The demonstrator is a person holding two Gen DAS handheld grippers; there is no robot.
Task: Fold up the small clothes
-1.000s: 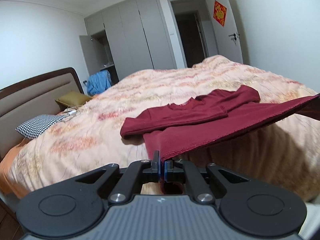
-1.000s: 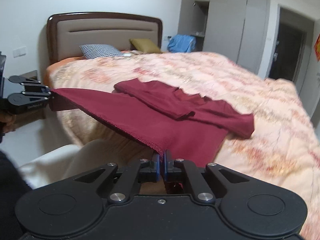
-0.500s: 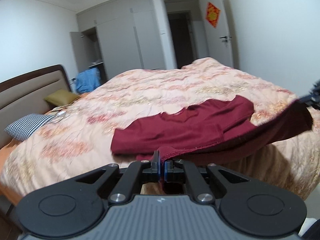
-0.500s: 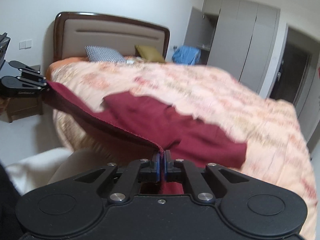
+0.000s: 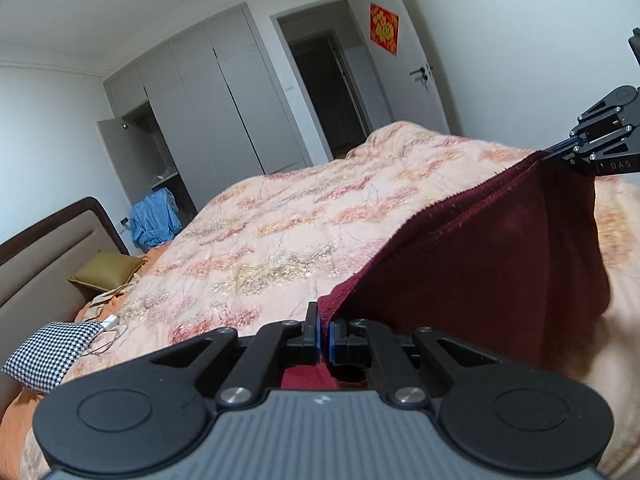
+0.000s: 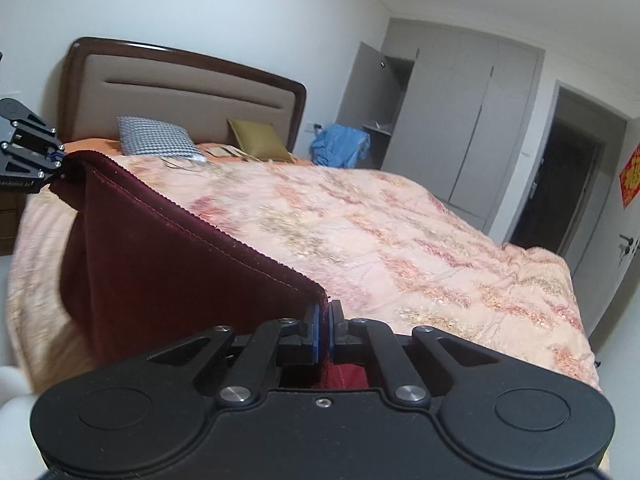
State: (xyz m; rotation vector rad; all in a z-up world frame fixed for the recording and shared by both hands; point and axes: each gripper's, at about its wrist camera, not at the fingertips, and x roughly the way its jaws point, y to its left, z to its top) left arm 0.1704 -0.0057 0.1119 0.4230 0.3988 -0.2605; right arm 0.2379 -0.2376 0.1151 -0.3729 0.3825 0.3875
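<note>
Lifted off bed [image 5: 280, 216], 1 maroon garment [image 5: 500, 264], 2 grippers clamping hem

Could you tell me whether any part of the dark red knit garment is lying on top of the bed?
No, the dark red knit garment hangs below its taut edge, beside the bed.

The lower part of the dark red garment [image 5: 500, 280] hangs behind the left gripper [image 5: 324, 330] body and is hidden. The bed cover [image 6: 360, 220] looks blurred. The right gripper [image 5: 558, 151] is cut by the picture edge.
</note>
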